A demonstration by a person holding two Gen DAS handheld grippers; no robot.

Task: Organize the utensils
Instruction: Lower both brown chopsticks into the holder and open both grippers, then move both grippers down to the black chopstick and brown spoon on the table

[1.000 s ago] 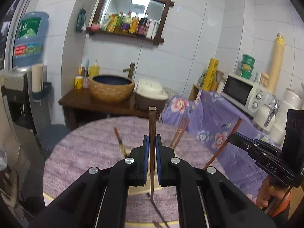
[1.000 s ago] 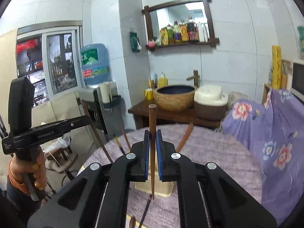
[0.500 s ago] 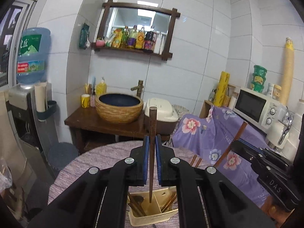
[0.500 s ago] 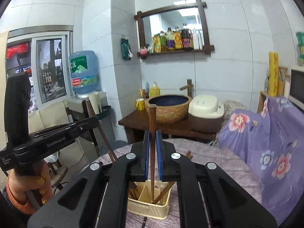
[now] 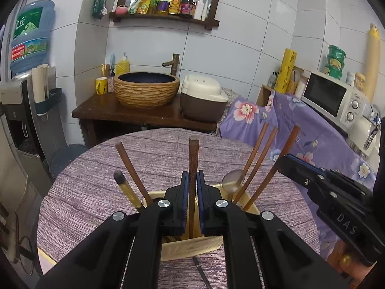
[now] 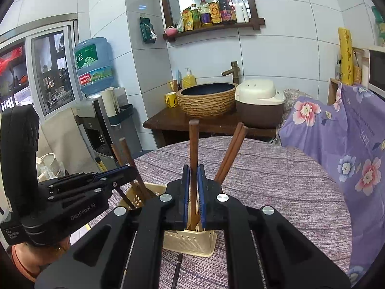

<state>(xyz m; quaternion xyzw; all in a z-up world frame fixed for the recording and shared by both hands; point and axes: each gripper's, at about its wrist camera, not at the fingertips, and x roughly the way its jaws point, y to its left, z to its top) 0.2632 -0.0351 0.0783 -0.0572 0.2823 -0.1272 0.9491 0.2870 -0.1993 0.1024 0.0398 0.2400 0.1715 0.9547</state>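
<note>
- The left gripper (image 5: 191, 192) has its jaws clamped on an upright brown chopstick (image 5: 193, 159), lower end inside the cream utensil holder (image 5: 190, 246).
- The right gripper (image 6: 193, 192) likewise pinches a second chopstick (image 6: 194, 144) over the same holder (image 6: 190, 240).
- The holder stands near the front edge of the round purple-clothed table (image 5: 96, 183).
- Other chopsticks (image 5: 258, 159) and, apparently, a spoon (image 5: 231, 180) lean inside it.
</note>
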